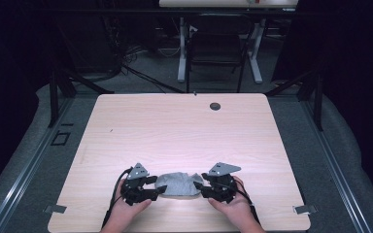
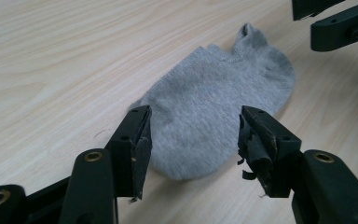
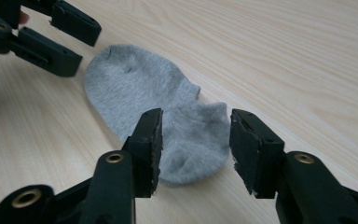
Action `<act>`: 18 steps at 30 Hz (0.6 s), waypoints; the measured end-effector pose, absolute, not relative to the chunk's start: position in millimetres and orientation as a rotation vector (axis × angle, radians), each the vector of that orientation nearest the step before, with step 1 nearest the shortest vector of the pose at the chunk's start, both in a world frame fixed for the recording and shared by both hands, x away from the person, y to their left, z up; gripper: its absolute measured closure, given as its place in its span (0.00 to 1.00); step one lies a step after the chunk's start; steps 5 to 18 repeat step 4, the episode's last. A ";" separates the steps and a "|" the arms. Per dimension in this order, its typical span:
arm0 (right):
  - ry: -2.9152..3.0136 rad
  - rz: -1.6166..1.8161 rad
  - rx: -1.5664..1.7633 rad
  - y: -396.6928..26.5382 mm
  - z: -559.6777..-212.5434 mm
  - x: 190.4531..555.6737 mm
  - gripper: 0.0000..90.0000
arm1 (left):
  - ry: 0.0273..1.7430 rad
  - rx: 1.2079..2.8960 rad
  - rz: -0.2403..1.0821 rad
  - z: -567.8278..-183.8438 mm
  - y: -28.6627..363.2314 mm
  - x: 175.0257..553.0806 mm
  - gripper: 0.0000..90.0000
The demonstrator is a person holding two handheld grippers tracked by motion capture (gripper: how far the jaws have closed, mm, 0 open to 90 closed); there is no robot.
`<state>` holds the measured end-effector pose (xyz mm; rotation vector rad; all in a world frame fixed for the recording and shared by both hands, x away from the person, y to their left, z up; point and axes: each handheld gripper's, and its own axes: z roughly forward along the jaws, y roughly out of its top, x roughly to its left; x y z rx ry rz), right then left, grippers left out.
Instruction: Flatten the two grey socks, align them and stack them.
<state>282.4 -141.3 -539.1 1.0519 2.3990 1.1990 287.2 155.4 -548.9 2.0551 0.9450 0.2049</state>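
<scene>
A small grey sock (image 1: 177,184) lies flat on the light wooden table (image 1: 175,131) near its front edge, apparently doubled over on itself. My left gripper (image 1: 159,185) sits at its left end and my right gripper (image 1: 197,183) at its right end, each held in a hand. In the left gripper view the sock (image 2: 214,93) spreads out beyond the open left gripper (image 2: 193,135), whose pads (image 2: 142,144) stand apart from the cloth. In the right gripper view the open right gripper (image 3: 195,140) frames the near end of the sock (image 3: 135,84) without pressing it.
A dark round hole (image 1: 215,106) marks the far side of the table. Metal clips sit at the front corners (image 1: 54,209) (image 1: 305,209). A black chair (image 1: 216,48) and white desk legs (image 1: 181,53) stand beyond the far edge.
</scene>
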 end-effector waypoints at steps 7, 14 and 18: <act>2.378 1.212 1.066 -151.7 -532.0 272.4 0.57 | 0.955 2.028 0.202 -538.7 169.6 280.4 0.46; 2.378 1.212 1.066 -151.7 -532.0 272.4 0.57 | 0.955 2.028 0.202 -538.7 169.6 280.4 0.46; 2.378 1.212 1.066 -151.7 -532.0 272.4 0.57 | 0.955 2.028 0.202 -538.7 169.6 280.4 0.46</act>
